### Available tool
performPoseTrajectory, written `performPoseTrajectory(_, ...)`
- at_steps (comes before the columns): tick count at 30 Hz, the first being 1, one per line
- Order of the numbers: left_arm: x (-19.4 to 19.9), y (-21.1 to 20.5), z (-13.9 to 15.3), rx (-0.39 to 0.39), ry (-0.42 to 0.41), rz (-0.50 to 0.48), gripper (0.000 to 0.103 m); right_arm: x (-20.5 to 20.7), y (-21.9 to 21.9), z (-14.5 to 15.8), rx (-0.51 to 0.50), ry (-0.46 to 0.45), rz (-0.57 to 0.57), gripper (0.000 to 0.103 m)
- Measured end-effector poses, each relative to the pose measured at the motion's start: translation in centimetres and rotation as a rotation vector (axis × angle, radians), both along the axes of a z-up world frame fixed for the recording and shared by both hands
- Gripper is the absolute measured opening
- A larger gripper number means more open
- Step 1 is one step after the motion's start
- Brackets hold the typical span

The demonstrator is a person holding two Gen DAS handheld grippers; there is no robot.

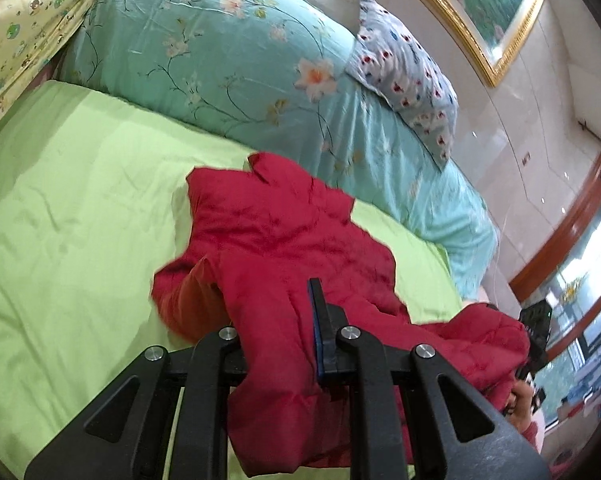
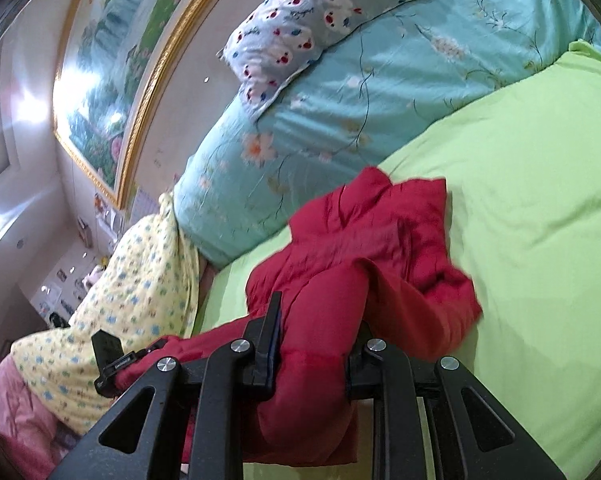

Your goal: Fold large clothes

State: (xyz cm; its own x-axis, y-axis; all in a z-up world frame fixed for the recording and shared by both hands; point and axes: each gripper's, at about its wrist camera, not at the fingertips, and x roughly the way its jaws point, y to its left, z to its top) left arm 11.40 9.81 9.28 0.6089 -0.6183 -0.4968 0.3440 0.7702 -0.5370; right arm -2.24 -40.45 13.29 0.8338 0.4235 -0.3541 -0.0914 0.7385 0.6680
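Red jacket [image 1: 284, 232] clamped in both grippers

Left hand-held gripper [image 1: 278, 322]: jaws closed on a fold of red jacket [image 1: 284, 236], blue-padded finger [image 1: 320, 332] upright against cloth, other finger hidden under it. Right hand-held gripper [image 2: 316, 340]: jaws likewise clamped on the jacket, cloth bunched between them. Both tilted. Each gripper's body shows at the edge of the other's view
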Motion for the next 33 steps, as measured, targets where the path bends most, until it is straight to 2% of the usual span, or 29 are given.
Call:
performPoseTrajectory(6,4.1,-1.5,0.5,0.016,-0.008,0.033,0.015,4.2,-0.9,0.2,-0.012,0.001,-0.044,0.022)
performPoseTrajectory(17,10.2,-3.2,-0.8,0.027,0.013,0.074,0.015,10.3,-2.3,-1.1,-0.007,0.034,-0.099,0.024)
performPoseTrajectory(23,14.6,-4.5,-2.3,0.036,0.045,0.120,0.016,13.4,-3.8,-3.0,0.030,0.074,-0.177,0.027)
performPoseTrajectory(33,21.9,-6.9,-7.3,0.098,0.145,0.178,0.019,19.6,-4.9,-8.0,0.041,0.178,-0.266,0.027)
